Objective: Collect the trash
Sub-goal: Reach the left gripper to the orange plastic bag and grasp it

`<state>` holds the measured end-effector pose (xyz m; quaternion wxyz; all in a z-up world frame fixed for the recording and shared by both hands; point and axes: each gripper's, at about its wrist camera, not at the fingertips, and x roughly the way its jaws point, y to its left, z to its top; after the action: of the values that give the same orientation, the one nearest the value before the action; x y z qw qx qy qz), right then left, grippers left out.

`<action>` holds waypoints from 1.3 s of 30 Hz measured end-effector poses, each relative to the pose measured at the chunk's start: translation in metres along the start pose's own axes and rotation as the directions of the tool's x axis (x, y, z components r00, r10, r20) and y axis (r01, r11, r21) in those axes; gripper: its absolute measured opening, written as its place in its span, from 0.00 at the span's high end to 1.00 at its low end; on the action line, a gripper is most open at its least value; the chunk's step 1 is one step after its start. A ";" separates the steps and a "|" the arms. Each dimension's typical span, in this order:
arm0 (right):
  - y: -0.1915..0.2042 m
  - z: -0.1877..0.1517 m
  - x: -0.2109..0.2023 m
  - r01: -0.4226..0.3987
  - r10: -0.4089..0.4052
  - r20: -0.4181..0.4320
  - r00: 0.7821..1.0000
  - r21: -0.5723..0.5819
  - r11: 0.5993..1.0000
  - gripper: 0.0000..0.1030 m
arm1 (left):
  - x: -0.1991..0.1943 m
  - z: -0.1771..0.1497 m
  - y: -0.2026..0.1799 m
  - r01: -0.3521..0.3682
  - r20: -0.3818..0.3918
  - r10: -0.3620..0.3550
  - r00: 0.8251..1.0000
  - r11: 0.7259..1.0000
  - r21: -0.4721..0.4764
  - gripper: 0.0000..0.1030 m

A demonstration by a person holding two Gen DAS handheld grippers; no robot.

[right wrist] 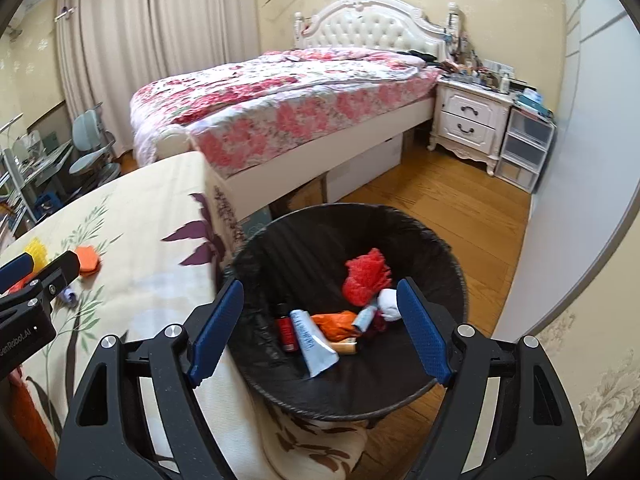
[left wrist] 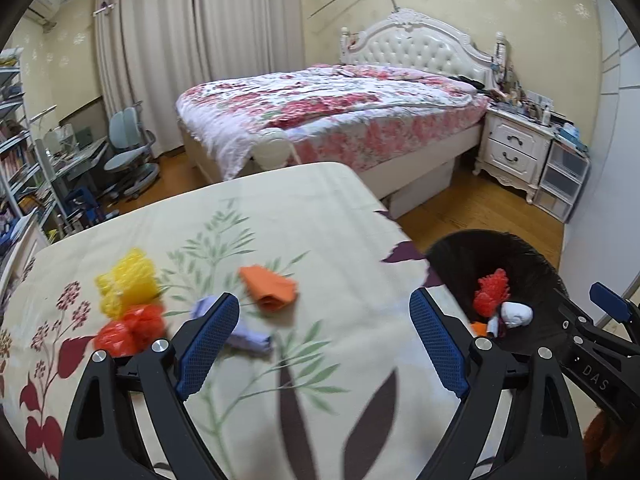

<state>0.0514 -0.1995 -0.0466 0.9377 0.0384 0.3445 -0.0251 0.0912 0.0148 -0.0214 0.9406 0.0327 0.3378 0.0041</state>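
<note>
Presently both grippers stand wide open and empty: the left gripper (left wrist: 332, 344) over the floral table cover (left wrist: 320, 216), the right gripper (right wrist: 320, 330) above the black-lined bin (right wrist: 444, 248). Yellow (left wrist: 126, 280), red (left wrist: 130, 330), orange (left wrist: 270, 288) and lilac scraps (left wrist: 248, 334) lie on the cover; the bin holds a red wad (right wrist: 366, 276), a tube (right wrist: 312, 340) and a small bottle (right wrist: 286, 328).

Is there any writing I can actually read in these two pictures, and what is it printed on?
"DAS": on the black body of the right hand-held gripper, seen at the edge of the left wrist view.
"GenRobot.AI", its first letter cut off by the picture edge: on the black body of the left hand-held gripper, in the right wrist view.
Print on the pale blue tube and the dark bottle in the trash bin: too blurred to read.
</note>
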 end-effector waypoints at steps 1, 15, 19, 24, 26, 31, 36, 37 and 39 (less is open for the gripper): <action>0.005 0.000 -0.001 -0.008 0.008 -0.001 1.000 -0.007 1.000 0.25 | -0.002 -0.003 0.007 -0.011 0.000 0.011 1.000 1.000 -0.009 0.16; 0.088 -0.010 -0.009 -0.147 0.145 -0.027 0.989 -0.123 0.981 0.25 | -0.019 -0.034 0.103 -0.159 -0.028 0.157 0.987 0.981 -0.113 0.16; 0.107 -0.014 -0.009 -0.173 0.169 -0.042 0.985 -0.150 0.973 0.25 | -0.018 -0.040 0.124 -0.192 -0.040 0.188 0.981 0.972 -0.132 0.16; 0.128 -0.017 -0.005 -0.203 0.195 -0.062 0.979 -0.179 0.963 0.25 | -0.007 -0.042 0.140 -0.190 -0.066 0.182 0.981 0.972 -0.140 0.17; 0.136 -0.018 -0.004 -0.212 0.203 -0.070 0.977 -0.190 0.958 0.25 | -0.001 -0.043 0.143 -0.176 -0.084 0.165 0.983 0.974 -0.141 0.21; 0.150 -0.019 -0.003 -0.229 0.216 -0.081 0.973 -0.212 0.950 0.25 | 0.013 -0.045 0.146 -0.133 -0.137 0.114 0.984 0.982 -0.136 0.45; 0.164 -0.019 -0.001 -0.246 0.229 -0.096 0.969 -0.233 0.941 0.25 | 0.013 -0.049 0.145 -0.105 -0.140 0.087 0.986 0.986 -0.128 0.60; 0.167 -0.019 0.000 -0.250 0.232 -0.099 0.968 -0.238 0.938 0.25 | 0.011 -0.049 0.145 -0.101 -0.137 0.084 0.987 0.987 -0.124 0.60; 0.173 -0.020 0.000 -0.257 0.239 -0.104 0.966 -0.247 0.934 0.25 | 0.007 -0.051 0.144 -0.099 -0.133 0.084 0.988 0.988 -0.117 0.60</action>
<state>0.0513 -0.0254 -0.0525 0.9172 -0.0401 0.3708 0.1399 0.0662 0.1621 -0.0562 0.9162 -0.0101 0.3944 0.0701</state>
